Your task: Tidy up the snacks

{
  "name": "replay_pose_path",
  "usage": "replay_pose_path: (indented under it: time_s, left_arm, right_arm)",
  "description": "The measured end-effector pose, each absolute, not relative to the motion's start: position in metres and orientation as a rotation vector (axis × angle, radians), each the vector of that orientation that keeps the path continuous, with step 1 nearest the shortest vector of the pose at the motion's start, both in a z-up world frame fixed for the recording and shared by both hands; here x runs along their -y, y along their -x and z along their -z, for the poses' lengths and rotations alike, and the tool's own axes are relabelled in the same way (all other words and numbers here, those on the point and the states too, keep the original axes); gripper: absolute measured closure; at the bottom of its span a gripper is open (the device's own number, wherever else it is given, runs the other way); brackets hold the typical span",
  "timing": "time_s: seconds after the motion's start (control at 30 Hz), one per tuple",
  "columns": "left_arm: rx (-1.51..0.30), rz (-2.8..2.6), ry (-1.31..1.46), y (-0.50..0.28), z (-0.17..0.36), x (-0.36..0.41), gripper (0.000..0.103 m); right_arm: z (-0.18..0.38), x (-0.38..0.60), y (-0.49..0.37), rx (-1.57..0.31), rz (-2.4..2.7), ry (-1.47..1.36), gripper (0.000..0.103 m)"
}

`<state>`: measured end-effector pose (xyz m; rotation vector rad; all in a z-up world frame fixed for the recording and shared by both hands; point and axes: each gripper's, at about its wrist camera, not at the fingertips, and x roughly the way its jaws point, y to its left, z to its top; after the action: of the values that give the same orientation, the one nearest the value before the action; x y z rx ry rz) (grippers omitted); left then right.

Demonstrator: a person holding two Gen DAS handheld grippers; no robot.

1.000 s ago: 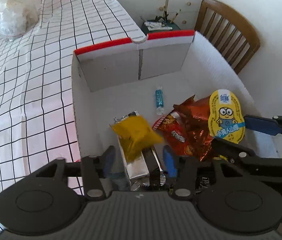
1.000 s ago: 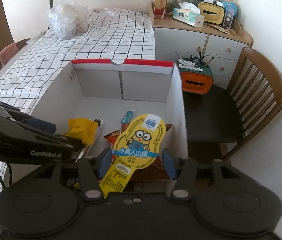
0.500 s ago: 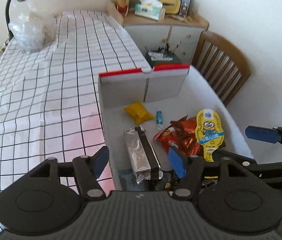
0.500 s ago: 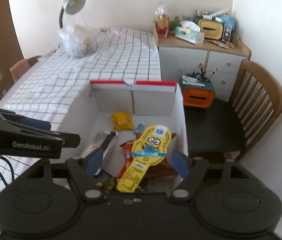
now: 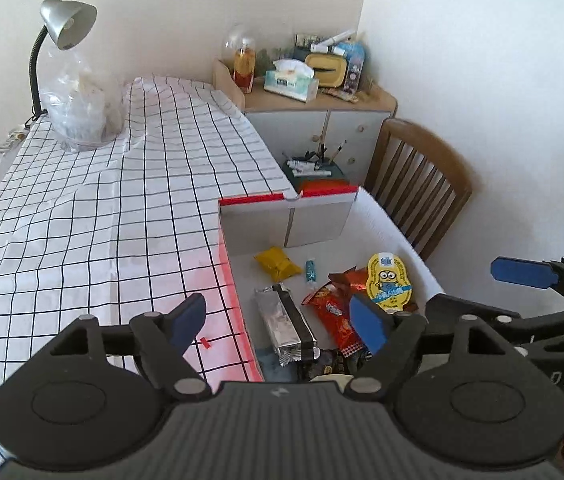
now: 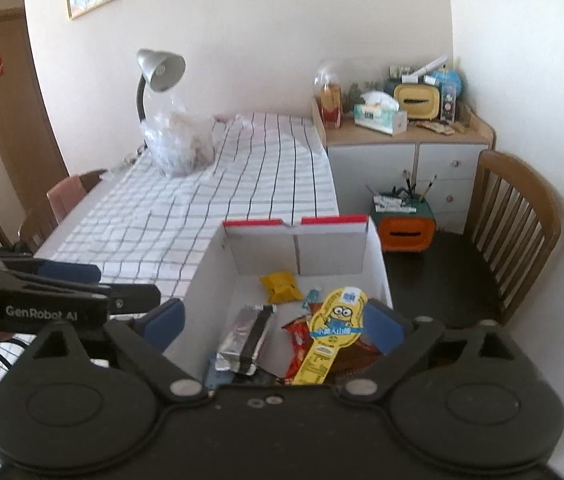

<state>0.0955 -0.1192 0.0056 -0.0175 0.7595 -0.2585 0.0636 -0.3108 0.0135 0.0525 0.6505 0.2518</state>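
A white cardboard box with a red top edge (image 5: 289,220) (image 6: 297,248) stands at the table's right edge. In it lie a yellow packet (image 5: 277,263) (image 6: 280,286), a small blue candy (image 5: 311,270), a silver bar (image 5: 283,324) (image 6: 246,338), red snack bags (image 5: 331,314) (image 6: 297,344) and a yellow Minion pack (image 5: 389,282) (image 6: 333,328). My left gripper (image 5: 278,326) is open and empty, high above the box's near left side. My right gripper (image 6: 274,322) is open and empty above the box.
A checked tablecloth (image 5: 122,208) covers the table. A desk lamp (image 5: 66,24) and a clear plastic bag (image 5: 80,108) stand at its far end. A cluttered cabinet (image 5: 313,120), an orange bin (image 6: 405,228) and a wooden chair (image 6: 513,220) are to the right.
Both grippers have let go of their snacks, opened and pulled up and back from the box. The yellow packet and the Minion pack now lie in the box.
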Motion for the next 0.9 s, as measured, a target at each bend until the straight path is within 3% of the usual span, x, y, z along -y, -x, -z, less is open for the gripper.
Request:
replay_pose_path:
  time_s: [0.3, 0.47, 0.9]
  left_arm:
    - [-0.693, 0.283, 0.015, -0.072, -0.02, 0.107, 0.018]
    - [-0.655, 0.291, 0.023, -0.06, -0.024, 0.106, 0.002]
    - [-0.65, 0.314, 0.032, -0.043, -0.019, 0.108, 0.001]
  right_arm:
    - [-0.022, 0.311, -0.044, -0.618, -0.251, -0.088, 0.0]
    - [-0.022, 0.314, -0.036, -0.606, -0.247, -0.118, 0.0]
    - [-0.019, 0.323, -0.018, -0.557, -0.25, -0.187, 0.0]
